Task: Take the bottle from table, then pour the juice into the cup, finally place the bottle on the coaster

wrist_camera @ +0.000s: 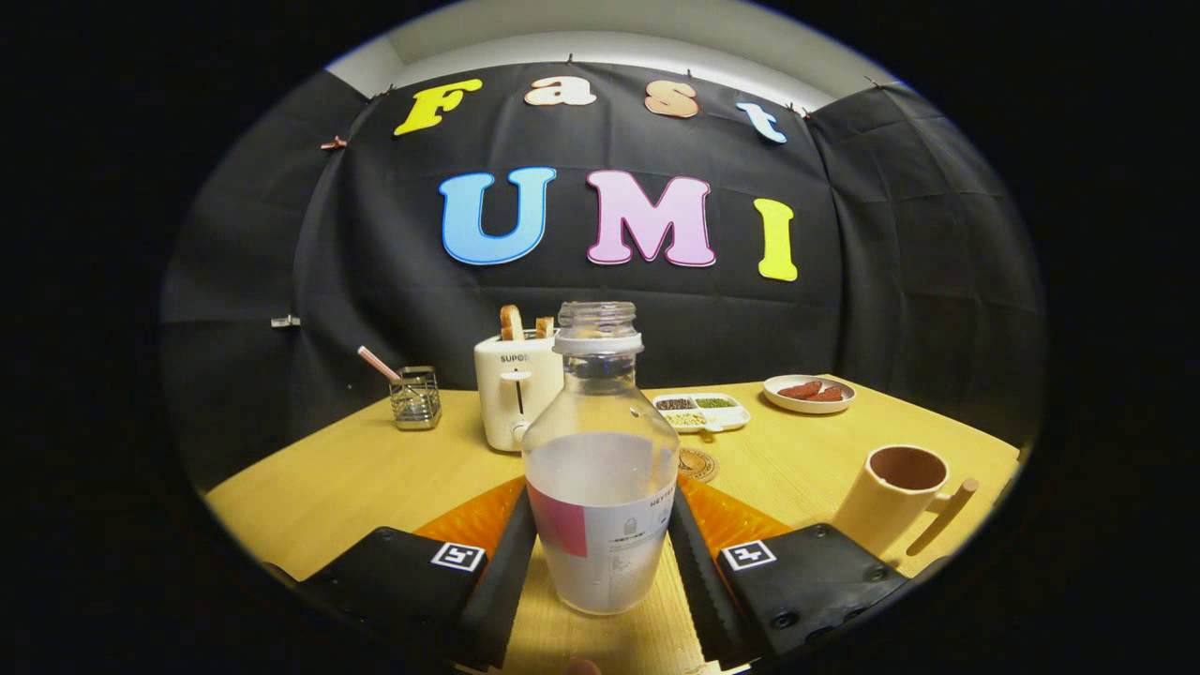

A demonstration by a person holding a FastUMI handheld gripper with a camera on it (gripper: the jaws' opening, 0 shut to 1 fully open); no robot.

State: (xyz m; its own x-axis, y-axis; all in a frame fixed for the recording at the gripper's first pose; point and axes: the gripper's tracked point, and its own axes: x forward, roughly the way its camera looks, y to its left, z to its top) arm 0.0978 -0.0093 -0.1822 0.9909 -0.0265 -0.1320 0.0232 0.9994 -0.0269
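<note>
A clear, uncapped bottle (600, 441) stands upright between my fingers, about half full of pale cloudy juice, with a white and pink label low on its side. My gripper (601, 511) is shut on the bottle, one finger pressing each side of its lower body. Whether its base rests on the wooden table (356, 478) or hangs just above it, I cannot tell. Just beyond the bottle a round brown coaster (701, 465) lies flat, partly hidden by the bottle. To the right of my right finger stands a cream cup (891, 502) with a brown inside and a stick handle, empty as far as I see.
A white toaster (514, 392) holding bread slices stands behind the bottle to the left. Further left is a wire holder (415, 398) with a straw. A compartment tray (705, 411) of seeds and a plate (808, 394) of reddish food sit at the back right.
</note>
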